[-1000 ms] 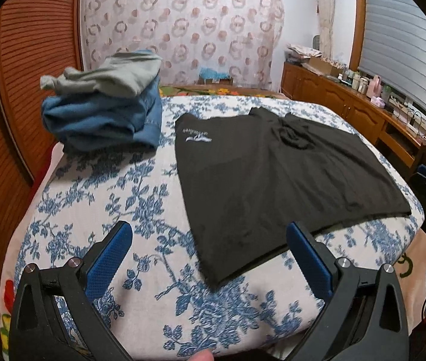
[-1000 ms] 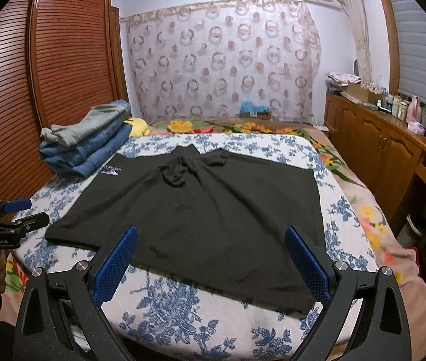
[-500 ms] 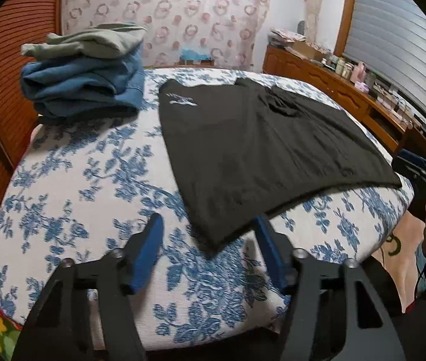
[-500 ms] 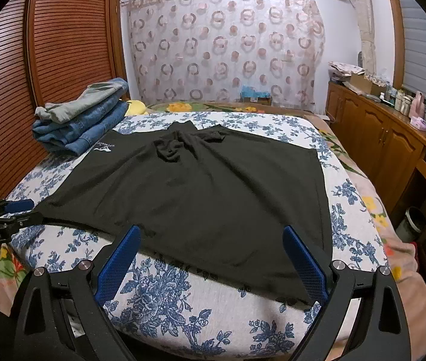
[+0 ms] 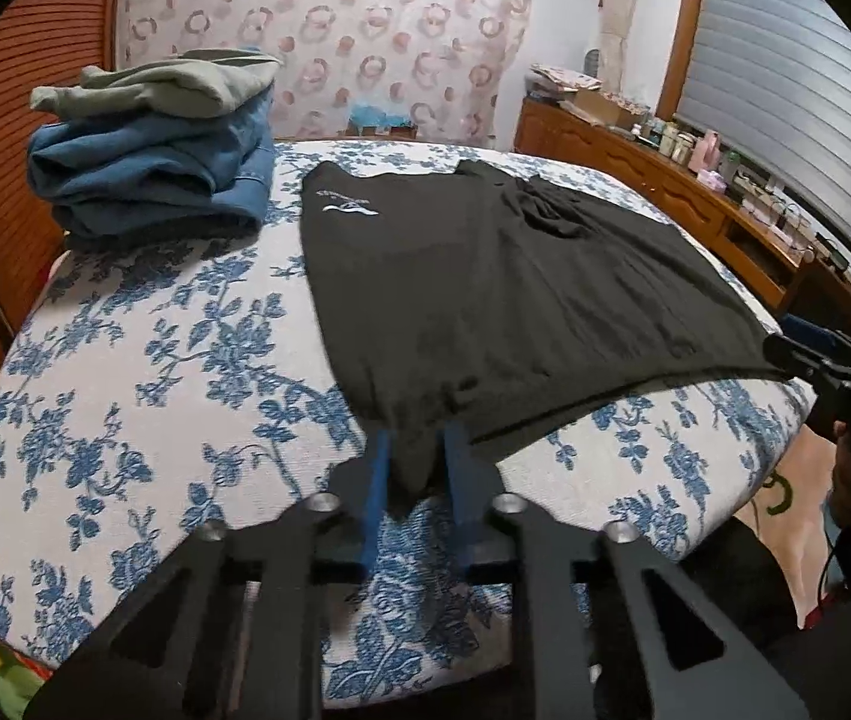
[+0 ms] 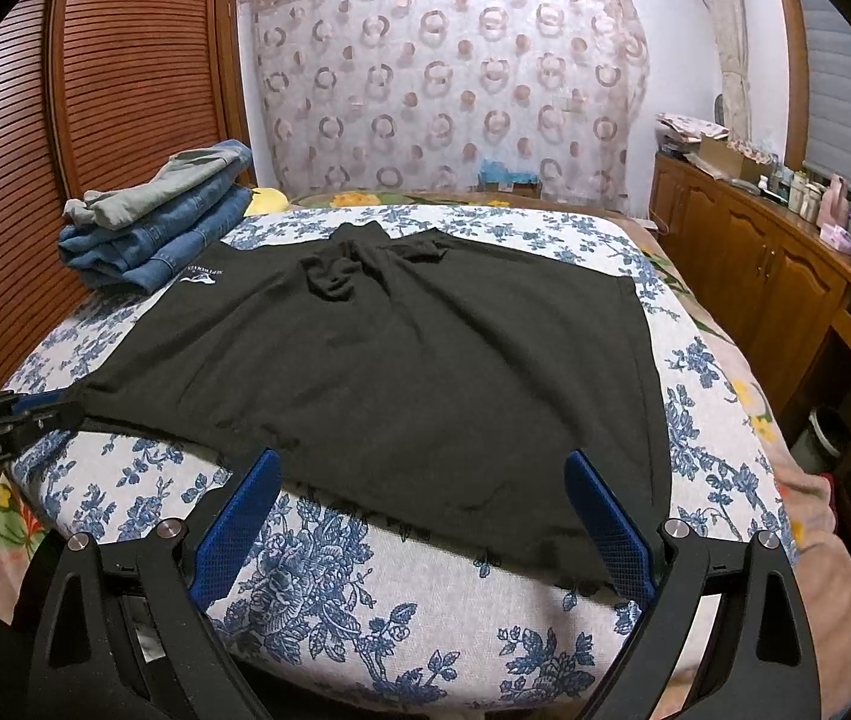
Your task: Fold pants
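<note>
Black pants (image 5: 485,294) lie spread flat on the blue-flowered bed (image 5: 143,396); they also show in the right wrist view (image 6: 425,360). My left gripper (image 5: 416,462) is shut on the near left corner of the pants, and it shows from the side in the right wrist view (image 6: 47,414). My right gripper (image 6: 425,516) is open, its blue fingers (image 6: 605,528) straddling the near hem close to the pants' right corner. It shows at the pants' far corner in the left wrist view (image 5: 785,354).
A stack of folded jeans with a grey garment on top (image 5: 155,162) sits at the bed's far left, also in the right wrist view (image 6: 161,222). A wooden slatted wardrobe (image 6: 95,90) stands left. A wooden cabinet with bottles (image 6: 785,252) runs along the right.
My left gripper moved forward and closed on the near left corner of the pants. My right gripper came closer to the near hem and stayed open.
</note>
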`<state>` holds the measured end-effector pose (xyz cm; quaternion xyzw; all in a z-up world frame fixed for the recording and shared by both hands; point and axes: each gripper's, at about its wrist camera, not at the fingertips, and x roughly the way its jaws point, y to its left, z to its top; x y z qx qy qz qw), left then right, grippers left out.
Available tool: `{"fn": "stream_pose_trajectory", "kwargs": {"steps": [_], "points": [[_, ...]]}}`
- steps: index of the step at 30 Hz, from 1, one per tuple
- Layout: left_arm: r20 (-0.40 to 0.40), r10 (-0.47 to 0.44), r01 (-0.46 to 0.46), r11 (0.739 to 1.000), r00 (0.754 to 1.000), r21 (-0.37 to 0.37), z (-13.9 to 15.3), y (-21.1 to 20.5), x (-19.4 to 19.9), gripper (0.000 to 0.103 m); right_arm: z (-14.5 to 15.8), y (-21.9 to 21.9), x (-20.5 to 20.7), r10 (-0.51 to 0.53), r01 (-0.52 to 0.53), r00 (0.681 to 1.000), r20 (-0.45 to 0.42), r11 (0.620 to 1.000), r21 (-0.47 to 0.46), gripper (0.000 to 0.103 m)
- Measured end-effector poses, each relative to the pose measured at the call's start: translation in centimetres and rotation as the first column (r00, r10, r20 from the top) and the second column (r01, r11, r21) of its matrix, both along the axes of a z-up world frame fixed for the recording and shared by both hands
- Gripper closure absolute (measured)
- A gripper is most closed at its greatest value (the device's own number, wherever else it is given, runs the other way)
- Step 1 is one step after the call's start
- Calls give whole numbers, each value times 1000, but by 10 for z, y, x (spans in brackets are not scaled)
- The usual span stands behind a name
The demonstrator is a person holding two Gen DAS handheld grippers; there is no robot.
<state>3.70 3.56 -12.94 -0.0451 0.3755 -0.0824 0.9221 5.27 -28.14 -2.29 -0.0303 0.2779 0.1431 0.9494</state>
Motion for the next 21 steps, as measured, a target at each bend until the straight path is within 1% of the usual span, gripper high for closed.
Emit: {"fn": "stream_pose_trajectory", "kwargs": {"steps": [1, 2, 5, 12, 15, 18, 21], "points": [[8, -2, 2, 1000, 1000, 6, 1, -1, 0, 92, 1, 0, 1, 0, 0, 1000, -2, 1000, -3, 7], [16, -6, 6, 1000, 1000, 6, 3, -3, 1, 93, 1, -1, 1, -1, 1, 1000, -3, 1000, -4, 7], [44, -23, 22, 1000, 999, 4, 12, -6, 3, 96, 3, -2, 0, -2, 1, 1000, -5, 1000, -5, 7], [89, -83, 84, 996, 993, -9, 36, -22, 15, 97, 7, -7, 2, -5, 5, 1000, -14, 1000, 4, 8], [104, -123, 126, 992, 987, -26, 46, -32, 22, 97, 10, -8, 3, -10, 10, 1000, -12, 1000, 6, 9], [124, -159, 163, 986, 979, -22, 57, -45, 30, 97, 12, -11, 1, -14, 14, 1000, -8, 1000, 12, 9], [133, -190, 196, 980, 973, -32, 64, -56, 38, 98, 13, -13, 0, -18, 18, 1000, -5, 1000, 16, 9]]}}
